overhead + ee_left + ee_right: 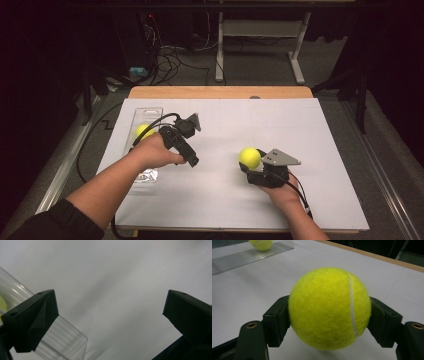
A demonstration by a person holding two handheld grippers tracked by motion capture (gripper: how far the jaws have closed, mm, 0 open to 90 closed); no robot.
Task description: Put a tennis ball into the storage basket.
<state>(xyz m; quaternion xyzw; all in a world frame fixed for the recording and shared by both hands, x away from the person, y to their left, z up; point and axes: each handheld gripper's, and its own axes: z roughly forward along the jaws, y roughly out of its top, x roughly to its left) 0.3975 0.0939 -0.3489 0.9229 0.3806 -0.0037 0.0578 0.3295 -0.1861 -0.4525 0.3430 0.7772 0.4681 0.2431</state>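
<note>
A yellow tennis ball sits right of centre on the white sheet, and my right gripper is shut on it, one jaw on each side. A second tennis ball lies in a clear plastic tray at the left. My left gripper hovers just right of that tray, jaws wide apart with nothing between them. In the left gripper view a sliver of the ball peeks past the left jaw.
The white sheet covers a wooden table. Beyond the far edge are a desk frame and loose cables on the floor. A black cable trails off the table's left side.
</note>
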